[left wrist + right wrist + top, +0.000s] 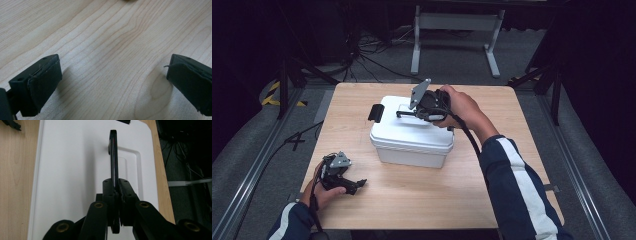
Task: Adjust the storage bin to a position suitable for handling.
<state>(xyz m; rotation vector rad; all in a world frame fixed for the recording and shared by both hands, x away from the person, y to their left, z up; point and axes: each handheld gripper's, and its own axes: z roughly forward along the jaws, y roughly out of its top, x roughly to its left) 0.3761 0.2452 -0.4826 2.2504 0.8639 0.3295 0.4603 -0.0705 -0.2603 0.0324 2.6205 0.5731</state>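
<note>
Box: the white lidded box (412,137) sits near the middle of your wooden counter (492,195), with a black latch (375,112) on its left end.
Handle: the black carry handle (113,155) stands raised on edge above the lid's recess.
Right tongs: your right tongs (117,192) are clamped tight on that handle, pads pressing both of its faces, over the lid.
Left tongs: your left tongs (113,82) rest low at the counter's near-left corner, jaws spread wide, nothing between them but bare wood.
Spacing: your left tongs lie well apart from the box.
</note>
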